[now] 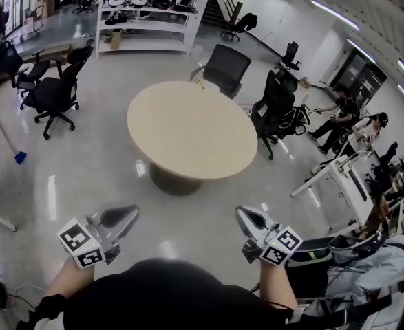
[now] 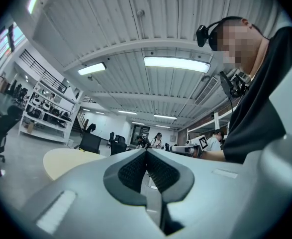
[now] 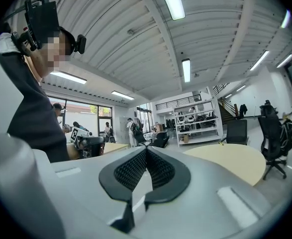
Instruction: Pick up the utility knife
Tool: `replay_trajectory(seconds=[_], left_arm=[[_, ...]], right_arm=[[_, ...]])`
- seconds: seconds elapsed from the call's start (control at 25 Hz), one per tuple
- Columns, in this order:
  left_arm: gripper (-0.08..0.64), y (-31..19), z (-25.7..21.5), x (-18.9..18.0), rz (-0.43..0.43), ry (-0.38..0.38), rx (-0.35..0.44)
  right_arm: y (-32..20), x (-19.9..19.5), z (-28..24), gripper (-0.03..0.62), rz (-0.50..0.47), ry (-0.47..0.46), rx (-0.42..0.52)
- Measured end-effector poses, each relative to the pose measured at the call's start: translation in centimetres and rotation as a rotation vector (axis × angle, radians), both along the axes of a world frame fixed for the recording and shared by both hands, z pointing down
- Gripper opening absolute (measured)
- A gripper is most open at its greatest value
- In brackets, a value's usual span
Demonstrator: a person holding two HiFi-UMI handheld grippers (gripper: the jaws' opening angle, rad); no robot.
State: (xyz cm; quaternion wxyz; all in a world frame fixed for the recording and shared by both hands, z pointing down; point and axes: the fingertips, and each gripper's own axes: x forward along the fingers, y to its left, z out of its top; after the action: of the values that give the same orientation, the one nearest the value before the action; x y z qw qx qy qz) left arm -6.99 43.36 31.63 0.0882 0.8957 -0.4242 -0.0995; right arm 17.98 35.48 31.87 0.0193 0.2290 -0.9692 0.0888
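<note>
The left tool (image 1: 122,215) and right tool (image 1: 250,218) are both pinched together, empty, short of the round counter (image 1: 188,129). No utility knife shows in any view. This looks like the approach; next, find it.

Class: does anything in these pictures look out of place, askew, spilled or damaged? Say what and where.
Nothing looks spilled, askew or damaged. The round table stands level, bare except for a small thing at its far rim, too small to identify. The left tongs and right tongs are shut and empty.
</note>
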Motion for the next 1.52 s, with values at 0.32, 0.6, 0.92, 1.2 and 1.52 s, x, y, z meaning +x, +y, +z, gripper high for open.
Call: replay_trajectory(seconds=[0.32, 0.6, 0.92, 1.2, 1.52], left_arm=[[-0.003, -5.0, -0.7, 4.3, -0.114, -0.048, 0.009], [-0.003, -10.7, -2.3, 11.5, -0.183, -0.054, 0.023], [-0.003, -16.2, -1.2, 18.7, -0.18, -0.073, -0.012], [-0.003, -20.1, -0.1, 19.7, -0.177, -0.062, -0.027], [-0.003, -24.4, 1.0, 12.8, -0.096, -0.021, -0.006]], right_arm=[[-7.7, 3.3, 0.4, 0.015, -0.108, -0.048, 0.008], [-15.4, 9.9, -0.5, 0.015, -0.178, -0.068, 0.029], [-22.0, 16.1, 1.8, 0.015, -0.186, -0.096, 0.0], [-25.9, 17.6, 4.3, 0.015, -0.168, -0.081, -0.036], [-28.3, 12.1, 3.6, 0.015, -0.068, -0.026, -0.013]])
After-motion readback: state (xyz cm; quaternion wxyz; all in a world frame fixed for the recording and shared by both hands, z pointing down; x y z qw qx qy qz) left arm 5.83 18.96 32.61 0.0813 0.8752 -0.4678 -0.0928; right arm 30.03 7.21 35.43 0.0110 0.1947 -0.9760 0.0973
